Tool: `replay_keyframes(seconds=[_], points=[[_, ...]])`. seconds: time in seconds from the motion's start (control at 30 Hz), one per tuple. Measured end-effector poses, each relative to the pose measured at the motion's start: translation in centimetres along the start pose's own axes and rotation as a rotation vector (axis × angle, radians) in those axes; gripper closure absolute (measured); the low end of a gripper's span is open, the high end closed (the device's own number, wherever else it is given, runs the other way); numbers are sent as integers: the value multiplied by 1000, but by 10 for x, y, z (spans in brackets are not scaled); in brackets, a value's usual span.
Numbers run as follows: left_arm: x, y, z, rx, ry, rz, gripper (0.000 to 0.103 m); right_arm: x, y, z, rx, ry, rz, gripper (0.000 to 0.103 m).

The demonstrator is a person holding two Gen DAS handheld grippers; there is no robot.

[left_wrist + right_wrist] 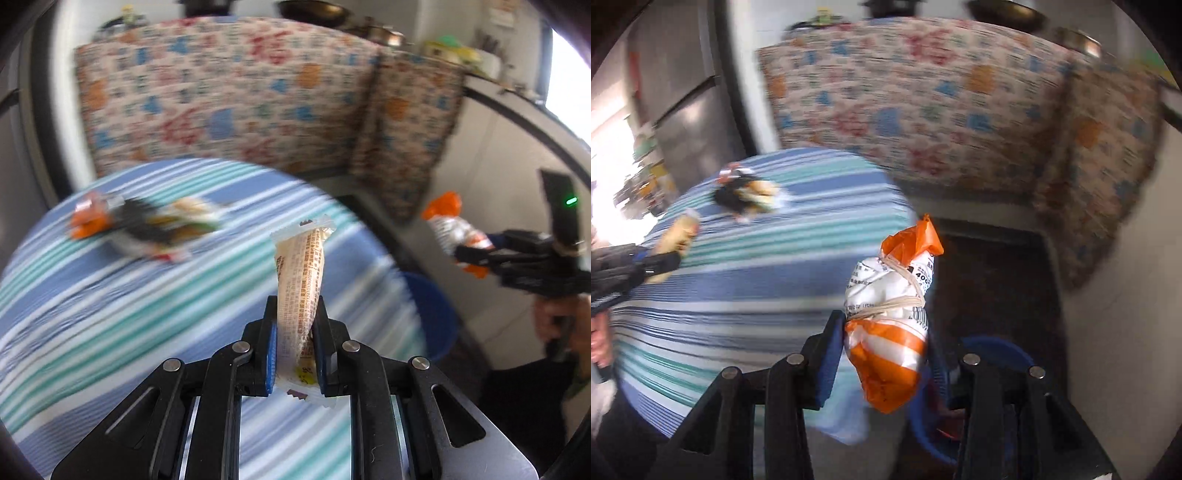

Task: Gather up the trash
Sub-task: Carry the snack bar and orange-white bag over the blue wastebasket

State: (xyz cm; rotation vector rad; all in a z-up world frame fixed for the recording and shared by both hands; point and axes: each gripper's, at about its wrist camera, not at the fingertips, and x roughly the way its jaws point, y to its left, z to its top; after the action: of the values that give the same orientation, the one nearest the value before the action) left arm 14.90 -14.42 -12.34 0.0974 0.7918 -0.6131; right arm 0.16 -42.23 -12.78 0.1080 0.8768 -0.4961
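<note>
My left gripper (295, 325) is pinched tight on a tan snack wrapper (300, 280), which sticks up over the striped tablecloth (110, 314). My right gripper (886, 332) sits partway closed, clamping an orange-and-white bag (890, 325) bound with rubber bands, out past the table's edge. The blue bin (993, 350) sits on the floor below it. More wrappers (147, 229) lie in a blurred heap across the table.
</note>
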Motion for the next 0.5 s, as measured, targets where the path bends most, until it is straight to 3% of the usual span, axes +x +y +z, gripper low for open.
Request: replay_keyframes(seconds=[0.13, 0.33, 0.5], points=[[24, -58, 18, 54, 25, -106, 88, -5, -59, -26, 73, 34, -80, 60], [71, -132, 30, 104, 64, -238, 88, -11, -114, -54, 133, 58, -119, 60], [116, -165, 27, 116, 108, -269, 88, -4, -144, -73, 174, 99, -123, 60]])
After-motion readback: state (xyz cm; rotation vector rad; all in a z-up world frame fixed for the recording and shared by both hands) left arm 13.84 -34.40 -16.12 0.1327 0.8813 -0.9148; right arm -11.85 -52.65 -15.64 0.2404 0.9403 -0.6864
